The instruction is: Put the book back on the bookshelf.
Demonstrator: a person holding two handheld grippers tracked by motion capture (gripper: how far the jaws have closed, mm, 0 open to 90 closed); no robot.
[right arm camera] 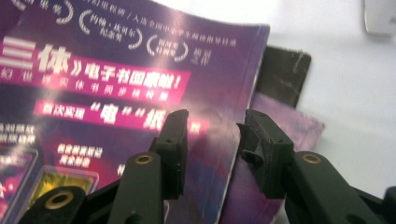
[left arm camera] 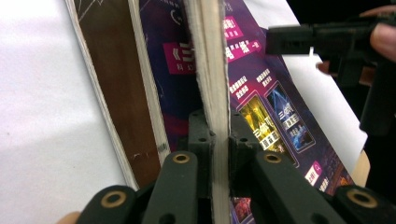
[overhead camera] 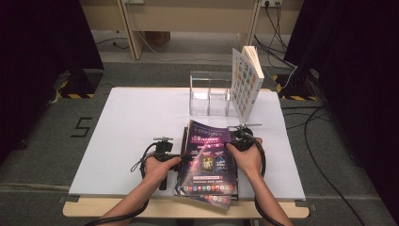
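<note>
A purple magazine-style book (overhead camera: pixel 209 157) lies on top of a small stack at the front middle of the white table (overhead camera: pixel 131 122). My left gripper (overhead camera: pixel 186 157) comes in from the book's left side. In the left gripper view, the left gripper (left arm camera: pixel 216 135) is shut on the book's page edge (left arm camera: pixel 212 70), which is lifted off a brown-covered book (left arm camera: pixel 114 93) below. My right gripper (overhead camera: pixel 234 141) is at the book's upper right edge. In the right gripper view, the right gripper (right arm camera: pixel 212 133) stands open, its jaws straddling the purple cover's edge (right arm camera: pixel 116 70) without pressing it.
A clear acrylic holder (overhead camera: pixel 210 94) stands at the back of the table, with an upright book (overhead camera: pixel 247 80) leaning at its right end. Under the top book lie a dark cover (right arm camera: pixel 282 74) and another purple one (right arm camera: pixel 289 126). Cables run on the floor at the right.
</note>
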